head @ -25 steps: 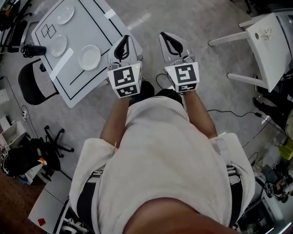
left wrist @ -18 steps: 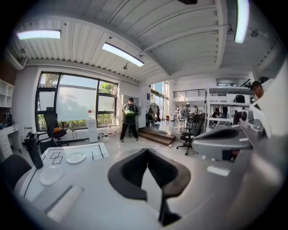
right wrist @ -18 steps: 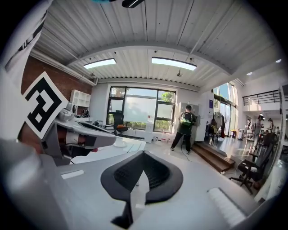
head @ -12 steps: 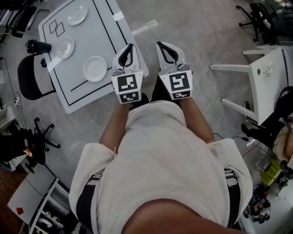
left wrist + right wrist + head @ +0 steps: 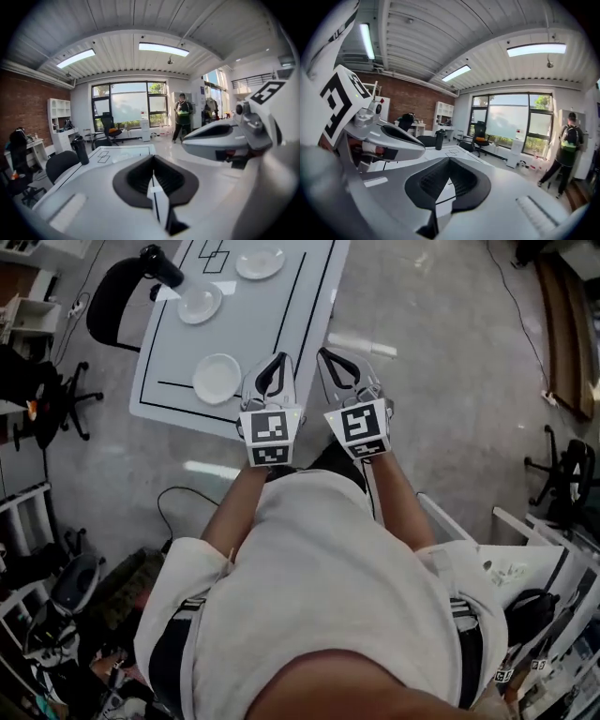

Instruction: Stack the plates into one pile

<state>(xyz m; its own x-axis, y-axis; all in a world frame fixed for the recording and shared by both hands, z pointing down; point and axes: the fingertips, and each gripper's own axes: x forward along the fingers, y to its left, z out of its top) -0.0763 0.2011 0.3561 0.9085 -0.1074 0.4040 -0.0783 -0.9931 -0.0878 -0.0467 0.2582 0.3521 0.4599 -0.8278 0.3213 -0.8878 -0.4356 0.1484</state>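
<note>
Three white plates lie apart on the white table (image 5: 281, 334): the nearest plate (image 5: 217, 378), a middle plate (image 5: 200, 304) and a far plate (image 5: 260, 262). My left gripper (image 5: 274, 362) is shut and empty, hovering over the table's near edge just right of the nearest plate. Beside it, my right gripper (image 5: 329, 356) is also shut and empty, past the table's right side. In the left gripper view the left gripper (image 5: 153, 174) has its jaws meeting, with the table (image 5: 117, 152) beyond. The right gripper (image 5: 443, 180) shows the same in its own view. No plate shows in either gripper view.
A black bottle (image 5: 161, 265) stands at the table's far left corner, beside a black chair (image 5: 112, 301). Another office chair (image 5: 562, 474) is on the right. Black lines are marked on the tabletop. A person (image 5: 566, 140) stands far off by the windows.
The person has turned, so the table has swung from the upper left to straight ahead. Both grippers have come over its near edge side by side, and both stay shut.
</note>
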